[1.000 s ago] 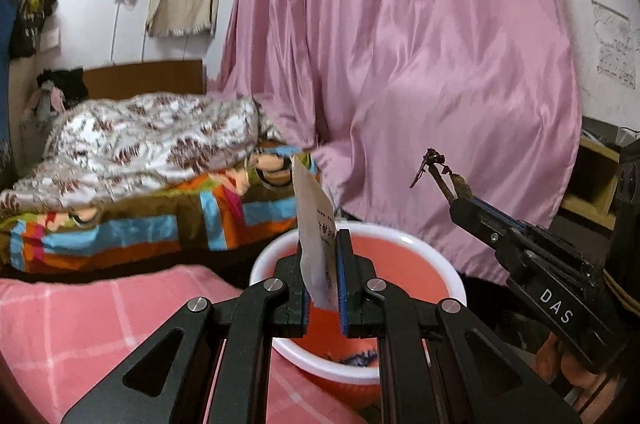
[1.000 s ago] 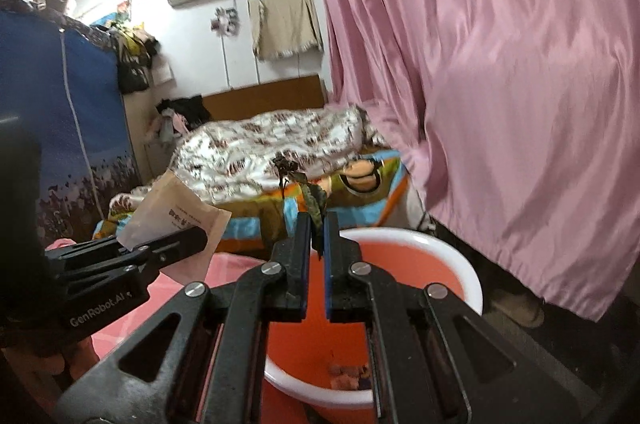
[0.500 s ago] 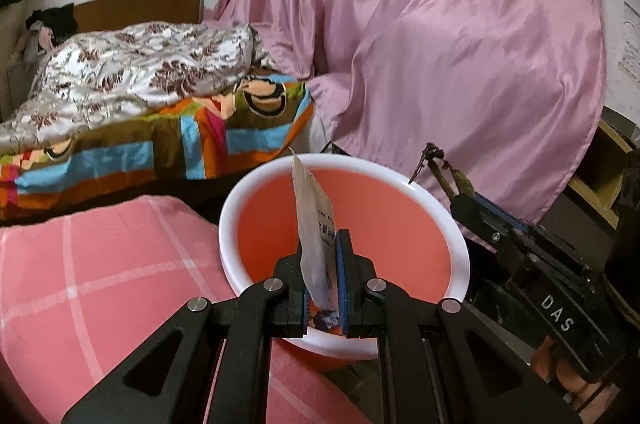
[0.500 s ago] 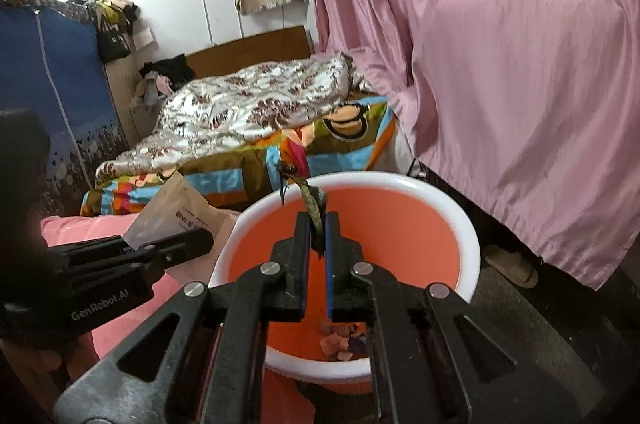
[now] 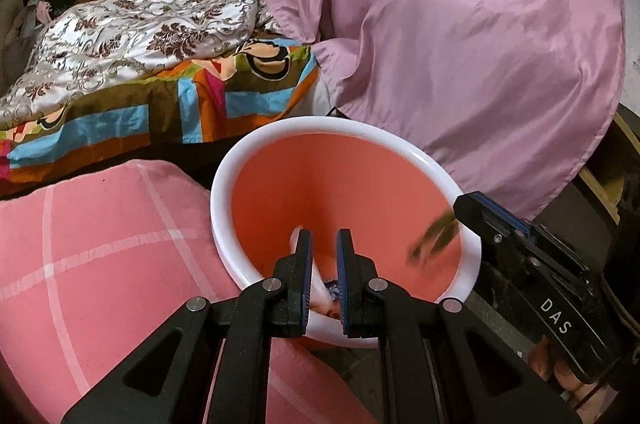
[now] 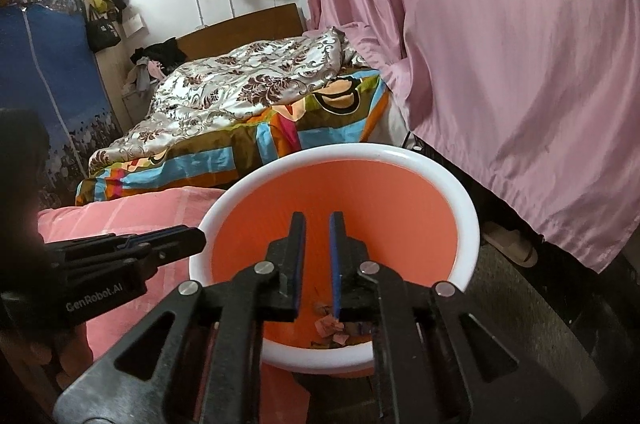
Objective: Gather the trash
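Change, packet: half a second ago upright and clamped high in the left gripper; now slid low between the jaws, blurred, leaning on the left pad only, clear of the right pad.
Change, twig: earlier pinched in the right gripper; now loose and blurred at 3 o'clock in the left view, in the air over the bucket's inside wall.
Change, view: bucket larger and more central in both views than a second ago.
Left tool: narrow gap, pads not pressing the packet.
Right tool: jaws opening, nothing between them; twig just beside its tip.
Bucket: red inside, white rim, under both tools; small scraps on the bottom, at 6 o'clock in the right view.
Writing: "DAS" on the right tool's body at 4 o'clock in the left view; "GenRobot.AI" on the left tool's body at 8 o'clock in the right view; print on the packet too blurred to read.
Surroundings: pink checked cloth at 8 o'clock, touching the bucket; pink curtain at 1 o'clock.
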{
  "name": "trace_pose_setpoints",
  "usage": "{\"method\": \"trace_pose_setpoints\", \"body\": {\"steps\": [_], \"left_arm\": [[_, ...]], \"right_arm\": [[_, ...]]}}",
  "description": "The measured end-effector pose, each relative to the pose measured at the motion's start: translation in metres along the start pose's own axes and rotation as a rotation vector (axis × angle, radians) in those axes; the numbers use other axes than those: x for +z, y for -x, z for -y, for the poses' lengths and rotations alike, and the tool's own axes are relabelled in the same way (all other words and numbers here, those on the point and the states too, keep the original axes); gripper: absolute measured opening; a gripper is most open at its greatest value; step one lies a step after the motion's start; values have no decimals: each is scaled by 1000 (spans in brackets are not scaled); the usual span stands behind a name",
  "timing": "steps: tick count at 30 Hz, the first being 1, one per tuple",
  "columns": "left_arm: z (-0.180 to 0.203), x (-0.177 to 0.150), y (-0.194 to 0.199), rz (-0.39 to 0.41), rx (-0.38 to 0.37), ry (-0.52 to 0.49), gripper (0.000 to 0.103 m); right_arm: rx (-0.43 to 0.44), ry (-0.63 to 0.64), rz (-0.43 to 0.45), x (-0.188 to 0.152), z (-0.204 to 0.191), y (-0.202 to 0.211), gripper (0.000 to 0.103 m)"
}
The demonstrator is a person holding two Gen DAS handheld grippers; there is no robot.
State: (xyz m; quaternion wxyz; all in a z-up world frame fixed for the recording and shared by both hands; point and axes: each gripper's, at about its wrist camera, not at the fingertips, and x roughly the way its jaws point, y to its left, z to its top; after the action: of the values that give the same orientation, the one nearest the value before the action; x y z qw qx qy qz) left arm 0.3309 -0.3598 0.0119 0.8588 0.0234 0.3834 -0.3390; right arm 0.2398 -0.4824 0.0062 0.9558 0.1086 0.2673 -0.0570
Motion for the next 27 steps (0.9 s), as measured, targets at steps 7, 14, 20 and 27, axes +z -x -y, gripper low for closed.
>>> {"method": "trace_pose_setpoints", "body": {"steps": [7, 14, 20, 27], "left_arm": [[-5, 1, 4, 9, 8, 27, 12], [-13, 3, 23, 76, 9, 75, 38], [-21, 5, 46, 135, 55, 91, 47], [-36, -2, 75, 213, 99, 127, 63]], "right_arm": [[-5, -12, 5, 0, 2, 1, 44], [-5, -28, 30, 4, 1, 6, 68], [-2, -45, 68, 7, -3, 13, 90], [14, -53, 124, 13, -14, 24, 103]]}}
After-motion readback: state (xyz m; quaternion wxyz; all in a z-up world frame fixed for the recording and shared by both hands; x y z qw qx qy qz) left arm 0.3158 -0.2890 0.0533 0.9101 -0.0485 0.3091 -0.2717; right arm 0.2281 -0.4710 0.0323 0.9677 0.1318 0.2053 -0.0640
